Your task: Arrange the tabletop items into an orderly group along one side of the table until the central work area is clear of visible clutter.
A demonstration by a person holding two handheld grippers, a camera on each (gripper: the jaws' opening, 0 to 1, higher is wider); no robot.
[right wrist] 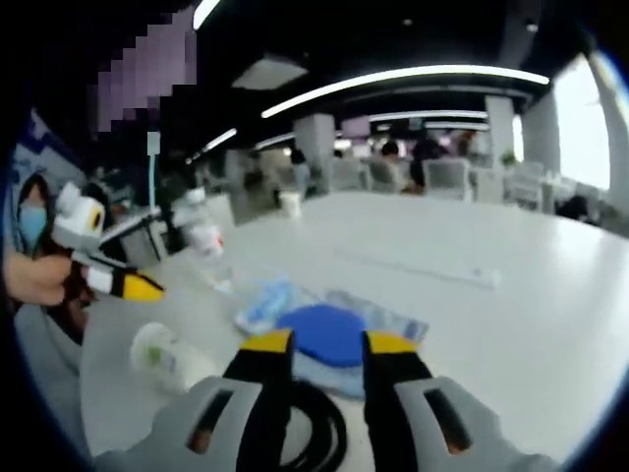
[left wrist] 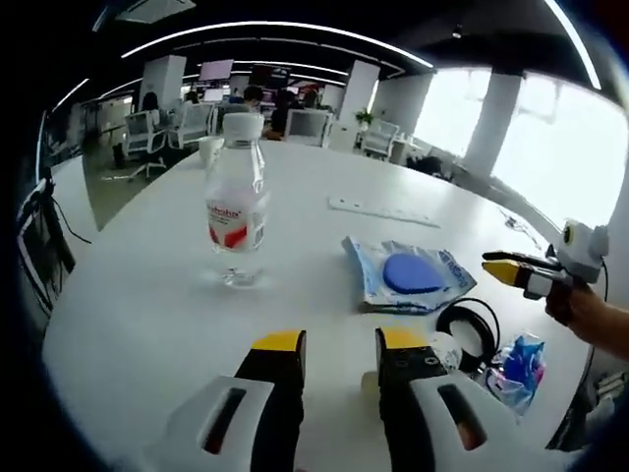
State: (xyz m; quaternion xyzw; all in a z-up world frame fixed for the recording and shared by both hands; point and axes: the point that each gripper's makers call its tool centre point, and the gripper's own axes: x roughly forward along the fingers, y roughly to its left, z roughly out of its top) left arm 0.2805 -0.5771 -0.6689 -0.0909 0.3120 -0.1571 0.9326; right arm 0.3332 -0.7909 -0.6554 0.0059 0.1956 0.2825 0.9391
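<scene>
White tabletop carries all the items; take the clear plastic bottle with its red-and-white label as your landmark. It stands upright, ahead of your left gripper, whose yellow-tipped jaws stand apart with nothing between them. To the right of the bottle lies a blue-and-white packet with a round blue patch. Nearer you than the packet, a black cable coil lies beside a small blue wrapper. Beyond the bottle stands a white cup. Your right gripper hovers over the packet and coil, jaws apart, empty. A small white container lies on its side to its left.
</scene>
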